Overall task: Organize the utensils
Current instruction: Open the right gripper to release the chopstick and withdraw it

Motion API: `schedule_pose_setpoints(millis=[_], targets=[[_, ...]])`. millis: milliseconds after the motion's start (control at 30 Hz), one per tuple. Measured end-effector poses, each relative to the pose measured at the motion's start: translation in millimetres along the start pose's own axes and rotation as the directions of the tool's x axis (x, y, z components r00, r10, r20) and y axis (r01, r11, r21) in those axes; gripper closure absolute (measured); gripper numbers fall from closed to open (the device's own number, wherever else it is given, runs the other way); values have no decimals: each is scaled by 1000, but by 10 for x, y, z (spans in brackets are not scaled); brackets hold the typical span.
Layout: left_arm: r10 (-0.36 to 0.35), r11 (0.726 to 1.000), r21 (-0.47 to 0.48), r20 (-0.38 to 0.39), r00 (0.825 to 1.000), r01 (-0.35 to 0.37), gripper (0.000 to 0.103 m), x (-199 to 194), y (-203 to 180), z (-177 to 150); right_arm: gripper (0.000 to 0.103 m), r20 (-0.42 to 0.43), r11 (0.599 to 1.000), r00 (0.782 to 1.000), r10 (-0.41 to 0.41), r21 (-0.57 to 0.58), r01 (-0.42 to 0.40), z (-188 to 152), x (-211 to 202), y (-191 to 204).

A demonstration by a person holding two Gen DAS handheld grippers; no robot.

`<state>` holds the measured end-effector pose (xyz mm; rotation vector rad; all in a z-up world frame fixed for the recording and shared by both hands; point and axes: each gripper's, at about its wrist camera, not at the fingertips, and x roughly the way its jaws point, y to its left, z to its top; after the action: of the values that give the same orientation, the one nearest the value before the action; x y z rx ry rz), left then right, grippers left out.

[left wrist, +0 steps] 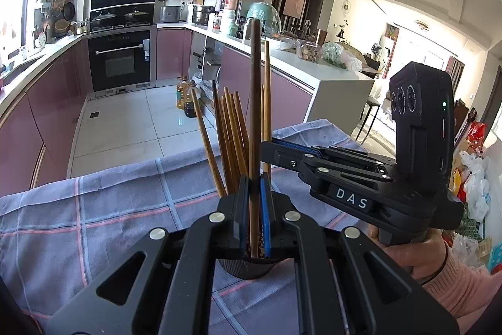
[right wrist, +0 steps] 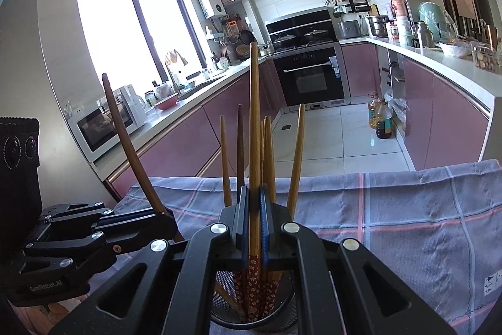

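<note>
Behind both tongs (left wrist: 253, 209), holder (right wrist: 284, 317) mostly hidden, chopsticks (right wrist: 254, 146) clamped.

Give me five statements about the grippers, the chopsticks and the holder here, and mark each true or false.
1. The left gripper is shut on a dark chopstick. True.
2. The right gripper hangs open with nothing between its fingers. False: it is shut on a lighter chopstick with a red flowered end.
3. The mesh holder lies on its side. False: it stands upright, with chopsticks rising out of it.
4. The holder stands on a checked cloth. True.
5. Both grippers are far apart, at opposite ends of the cloth. False: each shows close beside the other in the other's wrist view, at the holder.
</note>
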<state>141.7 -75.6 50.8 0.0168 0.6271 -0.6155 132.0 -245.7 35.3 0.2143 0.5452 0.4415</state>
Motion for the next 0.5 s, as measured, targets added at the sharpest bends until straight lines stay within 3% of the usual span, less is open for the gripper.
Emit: schedule_pose_setpoints(millis=[500], targets=[[-2, 1000, 4, -36, 999, 2, 95, 112, 52, -58, 97, -63, 1000, 998, 0, -21, -1, -87, 59, 20]])
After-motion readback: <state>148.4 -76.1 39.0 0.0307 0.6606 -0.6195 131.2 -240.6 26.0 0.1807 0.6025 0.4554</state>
